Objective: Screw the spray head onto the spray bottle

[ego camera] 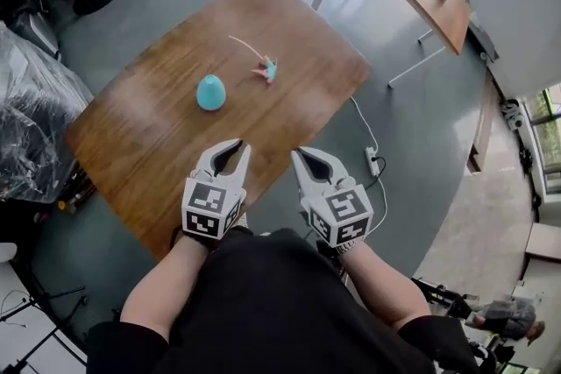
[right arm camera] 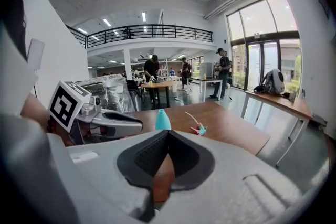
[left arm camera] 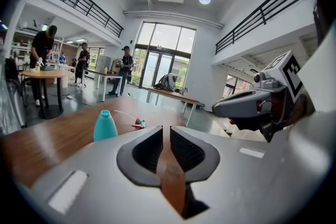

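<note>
Jaws slightly apart on left gripper (ego camera: 232,146), together on right gripper (ego camera: 302,155).

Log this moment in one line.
left gripper: slightly open, empty | right gripper: shut, empty | spray bottle: upright on table | spray head: lying apart

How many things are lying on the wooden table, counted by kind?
Spray bottle: 1
Spray head: 1
Total: 2
</note>
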